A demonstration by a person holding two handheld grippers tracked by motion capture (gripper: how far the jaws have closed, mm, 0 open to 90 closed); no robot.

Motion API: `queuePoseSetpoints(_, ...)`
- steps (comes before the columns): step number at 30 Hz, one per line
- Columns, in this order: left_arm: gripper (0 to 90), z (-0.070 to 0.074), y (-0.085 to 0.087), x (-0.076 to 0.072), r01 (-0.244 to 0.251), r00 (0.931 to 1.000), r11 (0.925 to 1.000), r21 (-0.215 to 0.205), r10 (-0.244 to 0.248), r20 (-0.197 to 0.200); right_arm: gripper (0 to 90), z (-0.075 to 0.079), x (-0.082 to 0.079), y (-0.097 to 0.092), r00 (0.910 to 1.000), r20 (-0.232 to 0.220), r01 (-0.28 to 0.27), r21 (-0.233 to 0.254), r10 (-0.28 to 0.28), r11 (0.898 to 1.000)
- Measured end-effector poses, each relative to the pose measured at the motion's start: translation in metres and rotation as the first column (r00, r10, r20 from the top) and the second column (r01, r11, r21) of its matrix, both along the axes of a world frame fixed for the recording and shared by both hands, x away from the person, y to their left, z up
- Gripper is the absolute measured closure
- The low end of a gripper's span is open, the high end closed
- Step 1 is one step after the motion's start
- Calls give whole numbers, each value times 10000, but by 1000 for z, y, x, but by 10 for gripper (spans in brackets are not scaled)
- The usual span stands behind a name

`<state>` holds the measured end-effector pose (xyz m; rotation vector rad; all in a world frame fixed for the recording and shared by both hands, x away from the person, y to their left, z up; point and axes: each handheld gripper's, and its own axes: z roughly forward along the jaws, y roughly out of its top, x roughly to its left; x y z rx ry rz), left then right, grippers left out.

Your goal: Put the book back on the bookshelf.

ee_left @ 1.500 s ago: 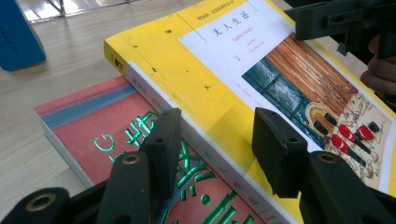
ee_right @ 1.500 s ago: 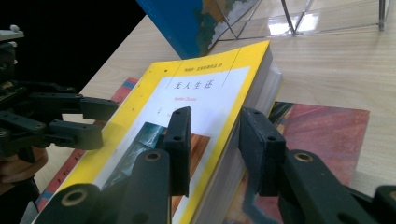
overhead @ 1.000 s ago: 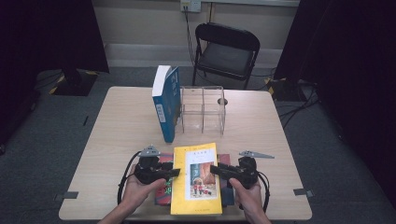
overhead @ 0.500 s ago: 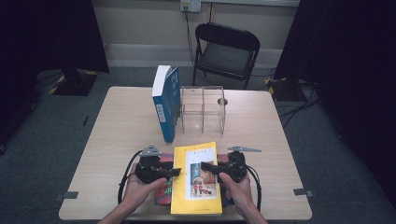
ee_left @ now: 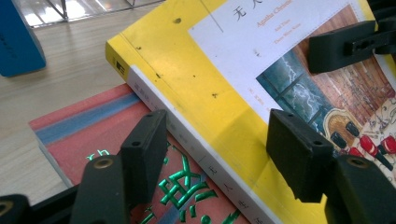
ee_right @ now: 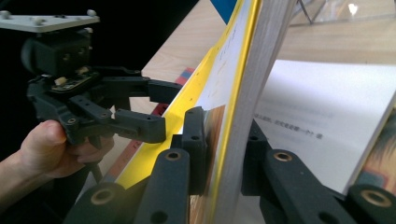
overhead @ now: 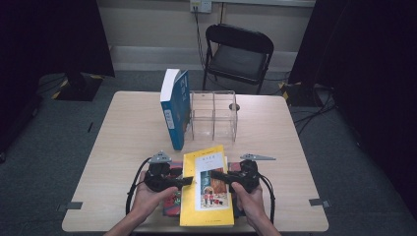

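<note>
Right tongs (ee_right: 219, 140): jaws have just been closing and now clamp the edge of the yellow book (overhead: 206, 184), one pad on the cover, the other on the page block; that edge looks lifted off the white book (ee_right: 327, 126) under it, though the close view makes this hard to judge. Left tongs (ee_left: 219, 149): jaws have just been opening and stand apart over the yellow book's spine edge, one pad above the red book (ee_left: 93, 126), the other over the yellow cover, gripping nothing. The yellow book lies atop the stack at the desk's (overhead: 128, 142) near edge, between both hands. Farther back: a blue book (overhead: 174, 105) upright, just beside a clear acrylic rack (overhead: 214, 115). Behind the desk, a black folding chair (overhead: 236, 51).
</note>
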<state>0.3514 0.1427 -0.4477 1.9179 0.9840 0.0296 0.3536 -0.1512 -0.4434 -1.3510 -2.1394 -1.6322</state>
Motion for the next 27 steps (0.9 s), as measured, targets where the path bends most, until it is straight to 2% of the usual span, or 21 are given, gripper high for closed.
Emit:
queuePoseSetpoints(4,285,-1,4,4,118,9988,9980,-621,-147,-460,788,7,-7,0,9965,822,-137,55,132,9999)
queuePoseSetpoints(8,243,0,2,5,356,9983,9965,-757,-389,-428,803,12,-9,-2,9928,1178,-253,242,223,9994)
queuePoseSetpoints(14,253,-1,-8,5,870,9949,9912,-999,-915,-413,814,17,-12,-4,9906,1340,-322,307,278,9990)
queuePoseSetpoints(16,233,0,-11,4,933,9948,9901,-1051,-969,-305,817,19,-13,-3,9886,1467,-385,328,333,9987)
queuePoseSetpoints(18,232,-1,-11,5,1085,9928,9867,-1211,-1137,-371,817,22,-14,-3,9864,1600,-424,316,368,9986)
queuePoseSetpoints(21,224,-1,-12,5,1116,9921,9855,-1274,-1179,-427,817,24,-15,-2,9858,1646,-397,321,339,9987)
queuePoseSetpoints(25,207,-2,-15,8,1454,9871,9789,-1439,-1533,-456,817,26,-16,-2,9845,1716,-425,352,358,9985)
queuePoseSetpoints(27,214,-1,-16,8,1479,9871,9762,-1588,-1556,-368,818,28,-17,-3,9833,1774,-474,399,396,9981)
